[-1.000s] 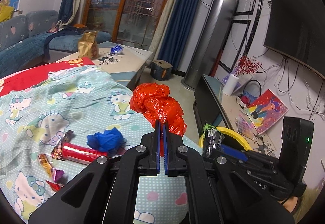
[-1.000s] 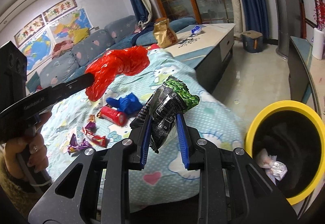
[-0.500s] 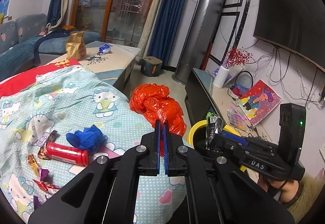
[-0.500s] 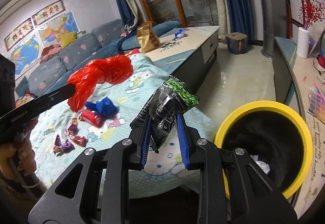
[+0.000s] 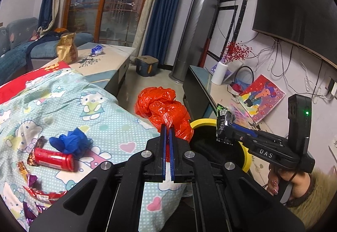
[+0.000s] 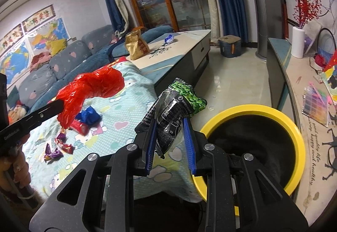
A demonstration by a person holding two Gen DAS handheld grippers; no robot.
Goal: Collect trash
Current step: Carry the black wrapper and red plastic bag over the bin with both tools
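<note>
My left gripper [image 5: 167, 128] is shut on a crumpled red plastic bag [image 5: 163, 108] and holds it in the air by the bed's edge, just left of the yellow-rimmed black trash bin [image 5: 246, 158]. My right gripper [image 6: 169, 124] is shut on a black and green snack wrapper [image 6: 177, 105], held just left of the bin [image 6: 294, 128] and above its rim. The right gripper with the wrapper [image 5: 224, 124] also shows over the bin in the left wrist view. The red bag [image 6: 92, 88] shows at the left in the right wrist view.
On the Hello Kitty bedspread [image 5: 101, 110] lie a red can [image 5: 53, 159], a blue plastic bag [image 5: 69, 141] and several candy wrappers [image 6: 59, 146]. A coffee table [image 6: 179, 46] holds a gold bag. A low TV cabinet [image 6: 284, 67] runs along the right wall.
Both grippers have moved right, toward the bin, still holding their items. The bin now shows larger, close under the right gripper.
</note>
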